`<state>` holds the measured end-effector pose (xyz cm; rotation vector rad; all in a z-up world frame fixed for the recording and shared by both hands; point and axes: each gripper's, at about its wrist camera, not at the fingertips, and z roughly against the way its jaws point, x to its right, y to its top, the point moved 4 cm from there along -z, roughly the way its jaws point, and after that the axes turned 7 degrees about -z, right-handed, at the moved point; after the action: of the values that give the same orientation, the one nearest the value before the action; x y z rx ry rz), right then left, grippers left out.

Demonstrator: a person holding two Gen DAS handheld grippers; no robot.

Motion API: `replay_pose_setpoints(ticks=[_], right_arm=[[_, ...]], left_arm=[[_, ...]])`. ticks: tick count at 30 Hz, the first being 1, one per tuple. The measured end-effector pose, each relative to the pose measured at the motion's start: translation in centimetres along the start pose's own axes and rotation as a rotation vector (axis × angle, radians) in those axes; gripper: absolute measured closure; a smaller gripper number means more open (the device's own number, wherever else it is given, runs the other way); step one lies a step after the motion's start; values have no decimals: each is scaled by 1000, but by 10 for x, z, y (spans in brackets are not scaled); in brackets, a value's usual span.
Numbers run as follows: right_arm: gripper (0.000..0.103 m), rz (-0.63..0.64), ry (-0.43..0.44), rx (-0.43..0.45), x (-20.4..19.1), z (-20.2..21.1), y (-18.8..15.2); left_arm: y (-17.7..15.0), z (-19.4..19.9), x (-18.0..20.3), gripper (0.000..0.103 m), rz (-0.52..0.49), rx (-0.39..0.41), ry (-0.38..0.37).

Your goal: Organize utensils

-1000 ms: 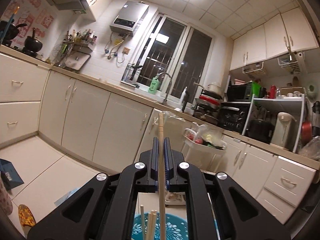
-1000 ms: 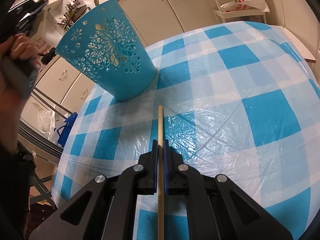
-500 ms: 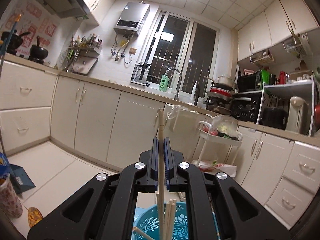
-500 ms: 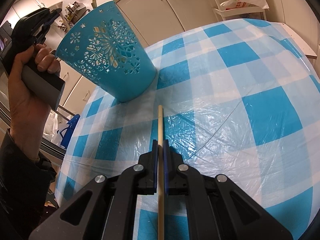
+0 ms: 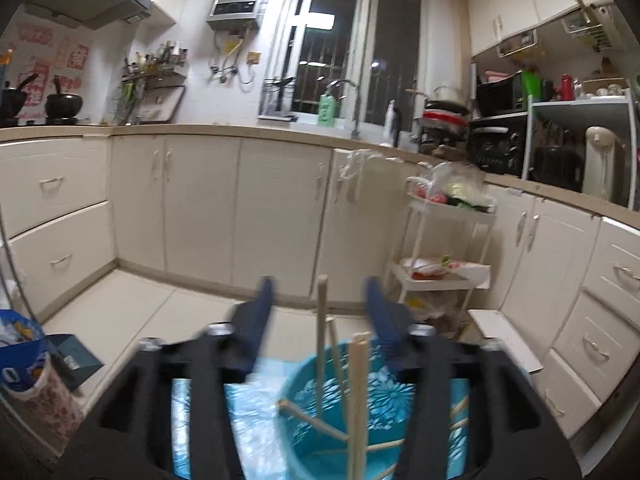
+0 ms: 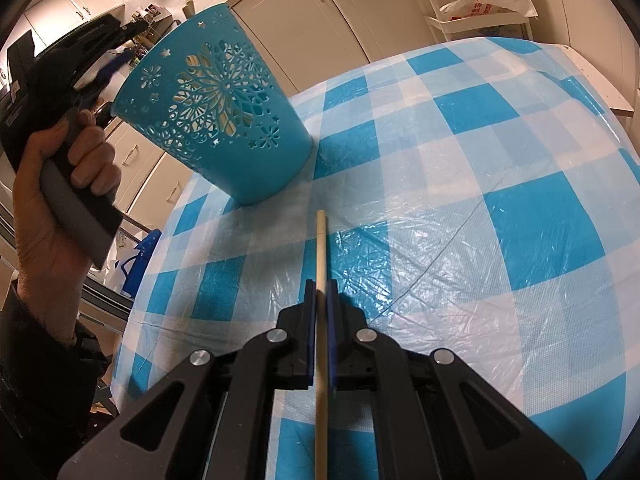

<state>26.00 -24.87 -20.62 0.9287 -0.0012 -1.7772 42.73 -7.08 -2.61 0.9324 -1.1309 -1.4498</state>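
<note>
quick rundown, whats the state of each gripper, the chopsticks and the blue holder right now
left gripper: open, above the holder
right gripper: shut on a chopstick
chopstick in right gripper: clamped, pointing toward the holder
blue holder: upright on the checked tablecloth
chopsticks in holder: several inside, leaning at different angles
tallest chopstick: free between the open fingers, lower end in the holder

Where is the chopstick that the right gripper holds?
In the right wrist view, the chopstick is clamped in the right gripper, its tip above the checked tablecloth, just short of the blue basket.
</note>
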Motion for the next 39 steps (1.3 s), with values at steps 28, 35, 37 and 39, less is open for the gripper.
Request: replay_pose_setpoints(ticks=[28, 35, 37, 39], right_arm=[[97, 83, 404, 384, -115, 100, 112], [97, 101, 327, 325, -115, 87, 114], [96, 81, 231, 255, -98, 72, 100], [71, 42, 120, 181, -75, 51, 85]], left_arm=[[-139, 95, -86, 35, 282, -144, 75], [-152, 89, -85, 34, 314, -176, 56], [-154, 89, -87, 34, 327, -176, 53], [-156, 88, -89, 32, 341, -175, 48]])
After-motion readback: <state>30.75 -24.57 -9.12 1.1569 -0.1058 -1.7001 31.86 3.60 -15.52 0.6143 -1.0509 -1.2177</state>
